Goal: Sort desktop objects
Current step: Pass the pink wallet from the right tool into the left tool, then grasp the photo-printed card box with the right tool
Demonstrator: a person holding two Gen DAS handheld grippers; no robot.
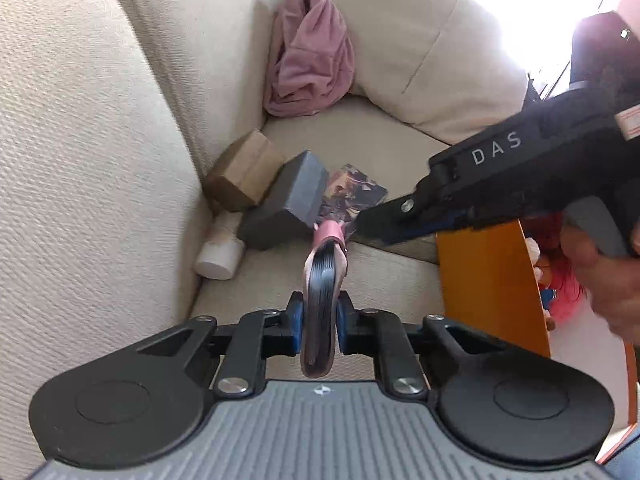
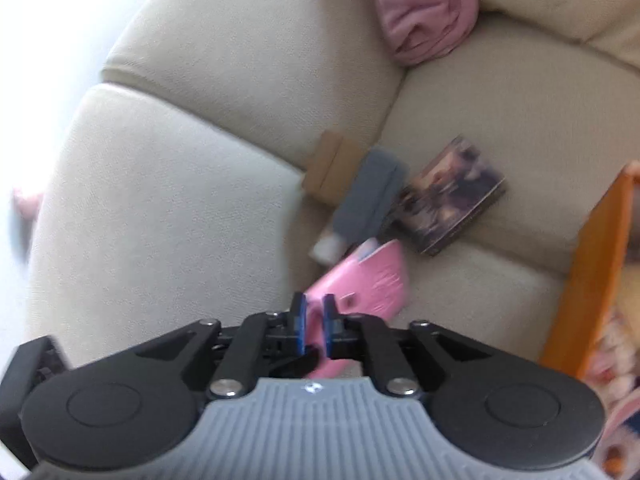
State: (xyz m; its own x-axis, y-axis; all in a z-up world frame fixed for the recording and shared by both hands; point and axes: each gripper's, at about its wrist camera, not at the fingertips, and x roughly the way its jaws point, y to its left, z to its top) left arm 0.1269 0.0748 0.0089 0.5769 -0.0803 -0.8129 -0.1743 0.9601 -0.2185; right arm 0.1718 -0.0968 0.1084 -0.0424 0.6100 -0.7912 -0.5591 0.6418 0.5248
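Left gripper (image 1: 319,322) clamps the pink wallet (image 1: 320,300) edge-up, near the orange box (image 1: 492,280); right gripper (image 2: 313,322) straddles it, pads slack (handover step). Next: carry to box.

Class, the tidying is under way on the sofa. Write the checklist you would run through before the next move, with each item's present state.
1. Left gripper grips the pink case: pads press both its sides. Ok.
2. Right gripper is clear of the case: jaws slightly apart, pink shows in the gap, tips blurred. Cannot tell.
3. Case hangs free of the sofa seat: ok.
4. Brown box, grey box, picture card and white tube lie undisturbed by the armrest: ok.
5. Orange box has room: inside mostly hidden. Cannot tell.
6. Right wrist view sharp enough to aim by: not ok.
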